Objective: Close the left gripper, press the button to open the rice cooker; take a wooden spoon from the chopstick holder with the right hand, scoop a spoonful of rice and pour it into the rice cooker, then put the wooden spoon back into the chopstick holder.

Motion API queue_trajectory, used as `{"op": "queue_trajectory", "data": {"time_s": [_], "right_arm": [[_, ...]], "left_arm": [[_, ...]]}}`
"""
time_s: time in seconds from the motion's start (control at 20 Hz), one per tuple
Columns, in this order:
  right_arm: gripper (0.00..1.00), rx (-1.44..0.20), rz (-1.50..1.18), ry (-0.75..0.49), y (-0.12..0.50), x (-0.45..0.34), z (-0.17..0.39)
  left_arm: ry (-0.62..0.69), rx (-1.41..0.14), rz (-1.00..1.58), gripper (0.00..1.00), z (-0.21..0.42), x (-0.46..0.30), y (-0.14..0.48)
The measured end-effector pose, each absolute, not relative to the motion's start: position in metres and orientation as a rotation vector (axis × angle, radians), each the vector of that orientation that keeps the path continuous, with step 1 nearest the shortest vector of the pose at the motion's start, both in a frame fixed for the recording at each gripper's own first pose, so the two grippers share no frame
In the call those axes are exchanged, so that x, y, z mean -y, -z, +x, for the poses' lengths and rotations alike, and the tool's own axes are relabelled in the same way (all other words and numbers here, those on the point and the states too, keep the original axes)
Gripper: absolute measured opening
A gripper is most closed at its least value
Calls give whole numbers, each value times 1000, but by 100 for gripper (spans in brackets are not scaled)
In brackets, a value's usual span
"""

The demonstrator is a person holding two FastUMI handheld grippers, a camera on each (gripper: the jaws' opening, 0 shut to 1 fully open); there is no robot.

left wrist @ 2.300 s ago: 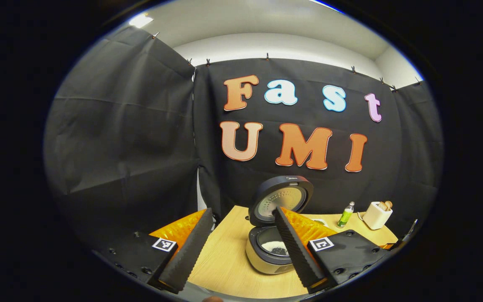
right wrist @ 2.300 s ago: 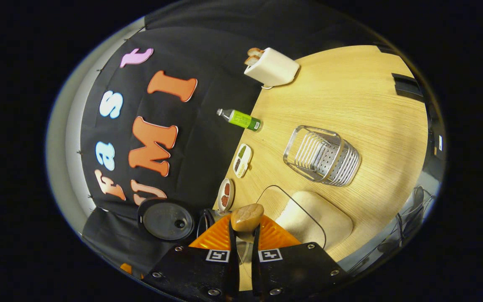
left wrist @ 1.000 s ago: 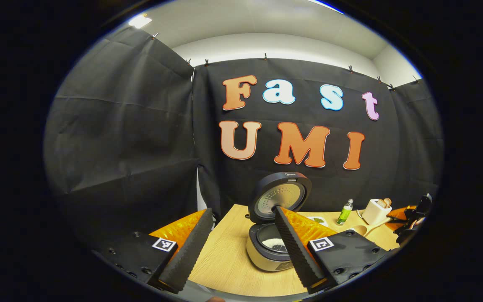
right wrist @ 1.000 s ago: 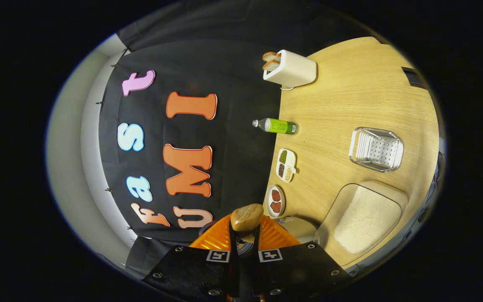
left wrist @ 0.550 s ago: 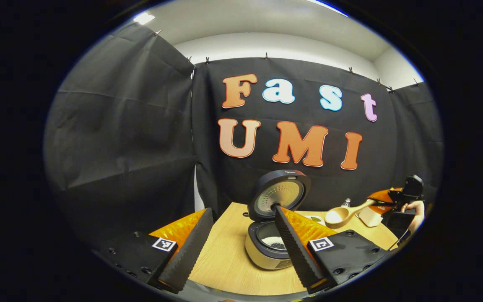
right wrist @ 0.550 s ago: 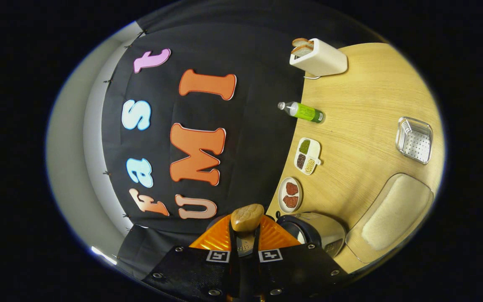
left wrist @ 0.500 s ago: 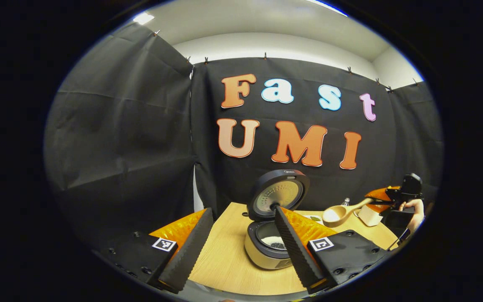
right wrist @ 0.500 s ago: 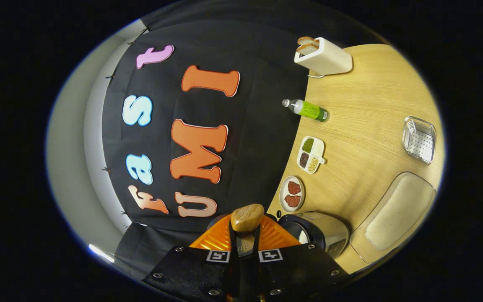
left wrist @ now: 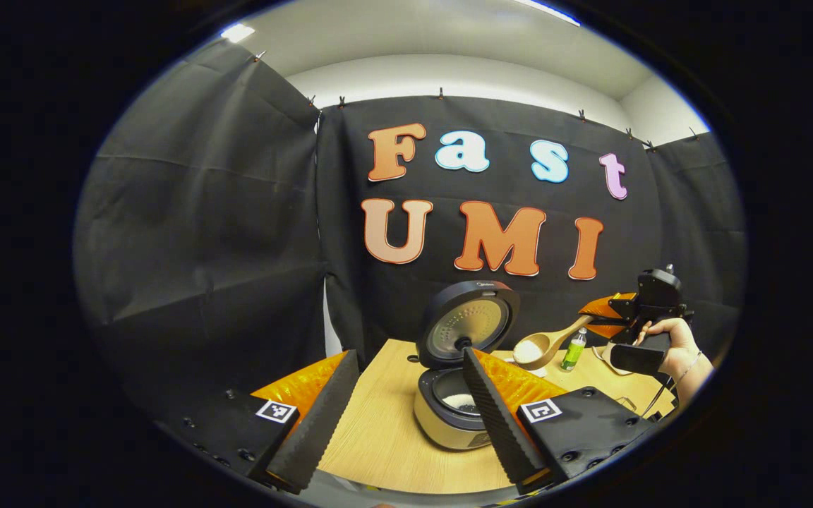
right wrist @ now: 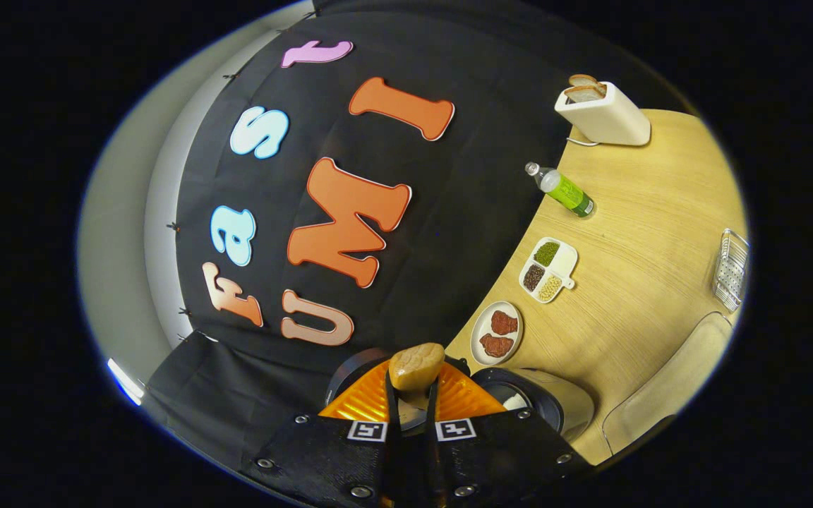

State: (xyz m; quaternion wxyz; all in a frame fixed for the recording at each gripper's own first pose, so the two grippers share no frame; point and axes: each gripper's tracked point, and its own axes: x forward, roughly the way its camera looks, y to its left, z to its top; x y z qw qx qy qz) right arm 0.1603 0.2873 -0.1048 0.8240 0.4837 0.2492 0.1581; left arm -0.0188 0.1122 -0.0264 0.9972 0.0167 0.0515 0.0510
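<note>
We count one cooker (left wrist: 457, 416), lid raised, one spoon (left wrist: 546, 344), one bottle (right wrist: 566, 192), one toaster (right wrist: 603, 113), two food dishes and one wire holder (right wrist: 730, 271) on the table (right wrist: 632, 233).

The left gripper view gives us rice in the spoon's bowl, held in the air right of the cooker's lid, by the right gripper (left wrist: 600, 319) in a hand (left wrist: 676, 343).

The right gripper view gives us those fingers clenched on the handle, above the cooker.

Our left gripper (left wrist: 406, 388) is spread wide, holding nothing.
</note>
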Motion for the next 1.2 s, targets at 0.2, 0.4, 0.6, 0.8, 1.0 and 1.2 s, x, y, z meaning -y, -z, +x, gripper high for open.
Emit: {"op": "queue_trajectory", "data": {"time_s": [0.2, 0.4, 0.6, 0.8, 1.0, 1.2], "right_arm": [[11, -505, 954, -338, 105, -292, 162], [11, -468, 876, -343, 105, -294, 165], [11, -461, 850, -357, 105, -299, 165], [11, -461, 809, -367, 108, -307, 167], [10, -451, 769, -382, 109, -313, 166], [10, -425, 721, -401, 103, -317, 164]], "left_arm": [[-104, -110, 30, 97, -18, -117, 29], [-107, -114, 29, 99, -17, -120, 31], [-110, -126, 26, 98, -16, -122, 37], [-117, -131, 31, 98, -16, -123, 37], [-122, -132, 34, 98, -18, -124, 37], [-119, -132, 29, 97, -20, -122, 38]]}}
